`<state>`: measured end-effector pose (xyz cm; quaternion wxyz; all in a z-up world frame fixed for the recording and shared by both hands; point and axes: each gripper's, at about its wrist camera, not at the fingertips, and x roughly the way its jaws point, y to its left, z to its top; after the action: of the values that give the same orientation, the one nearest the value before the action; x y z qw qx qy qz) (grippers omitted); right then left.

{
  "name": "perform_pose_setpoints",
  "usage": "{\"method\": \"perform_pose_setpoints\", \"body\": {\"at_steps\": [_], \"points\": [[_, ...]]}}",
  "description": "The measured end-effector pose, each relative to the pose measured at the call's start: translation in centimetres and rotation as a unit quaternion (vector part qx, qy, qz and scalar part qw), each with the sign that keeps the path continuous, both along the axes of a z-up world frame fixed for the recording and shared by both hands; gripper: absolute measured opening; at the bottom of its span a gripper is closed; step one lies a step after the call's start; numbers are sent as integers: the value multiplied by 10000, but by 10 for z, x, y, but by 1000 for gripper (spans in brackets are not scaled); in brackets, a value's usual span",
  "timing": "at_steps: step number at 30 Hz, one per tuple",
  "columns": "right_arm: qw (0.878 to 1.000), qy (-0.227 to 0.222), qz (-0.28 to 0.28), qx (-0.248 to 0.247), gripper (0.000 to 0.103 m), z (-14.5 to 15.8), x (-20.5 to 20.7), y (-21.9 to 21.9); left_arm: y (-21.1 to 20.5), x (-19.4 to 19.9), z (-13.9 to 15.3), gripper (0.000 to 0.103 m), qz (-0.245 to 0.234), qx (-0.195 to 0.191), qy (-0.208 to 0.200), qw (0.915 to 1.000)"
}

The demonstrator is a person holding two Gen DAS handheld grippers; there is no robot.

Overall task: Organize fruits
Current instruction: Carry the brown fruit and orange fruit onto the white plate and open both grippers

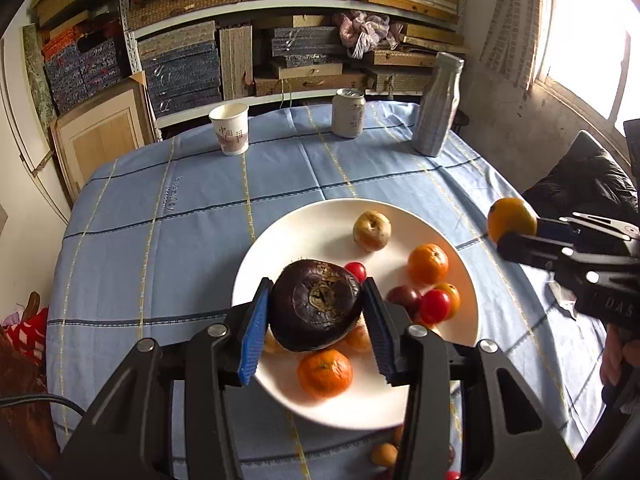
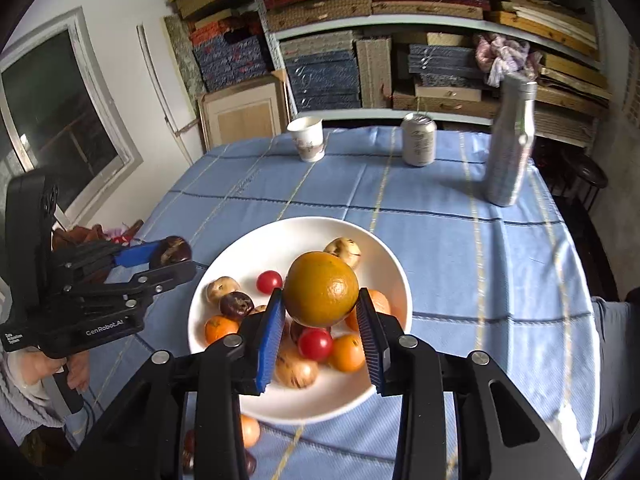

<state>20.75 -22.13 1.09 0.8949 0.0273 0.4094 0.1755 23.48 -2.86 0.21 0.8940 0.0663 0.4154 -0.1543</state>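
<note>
My left gripper (image 1: 316, 312) is shut on a dark purple wrinkled fruit (image 1: 316, 304), held above the near part of a white plate (image 1: 280, 240). In the right wrist view, my right gripper (image 2: 322, 320) is shut on a large orange (image 2: 321, 294) above the same plate (image 2: 384, 256). The plate holds tangerines (image 1: 428, 263), red cherry tomatoes (image 1: 435, 306), a brownish pale fruit (image 1: 372, 231) and a small dark fruit (image 2: 236, 305). From the left wrist camera, the right gripper (image 1: 508, 236) with its orange (image 1: 511, 218) shows at the right. The left gripper (image 2: 176, 260) appears at the left of the right wrist view.
A paper cup (image 1: 230, 128), a drink can (image 1: 348, 114) and a silver bottle (image 1: 438, 104) stand along the far edge of the blue checked tablecloth (image 1: 160, 220). A few loose fruits (image 2: 250, 431) lie by the plate's near rim. Shelves of boxes rise behind; a person's hand (image 2: 76, 372) holds the left gripper.
</note>
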Motion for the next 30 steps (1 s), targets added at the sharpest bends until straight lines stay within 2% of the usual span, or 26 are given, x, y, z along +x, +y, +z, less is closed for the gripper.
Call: {"method": "perform_pose_setpoints", "body": {"at_steps": [16,26,27,28,29,30], "points": [[9970,653,302,-283,37,-64,55,38,5,82,-61,44,74,-128,555,9983],[9952,820,377,-391,38,-82,65,48,8,99,-84,44,194,-162,773,9967],[9952,815,384,-370,41,-82,65,48,9,99,-85,49,223,-172,773,9966],[9957,774,375,-348,50,-80,64,47,9,98,-85,59,235,-200,773,9965],[9963,703,371,-328,56,-77,62,48,10,97,-83,63,252,-226,740,9967],[9964,679,387,-331,56,-75,62,48,10,96,-80,65,257,-229,696,9970]]}}
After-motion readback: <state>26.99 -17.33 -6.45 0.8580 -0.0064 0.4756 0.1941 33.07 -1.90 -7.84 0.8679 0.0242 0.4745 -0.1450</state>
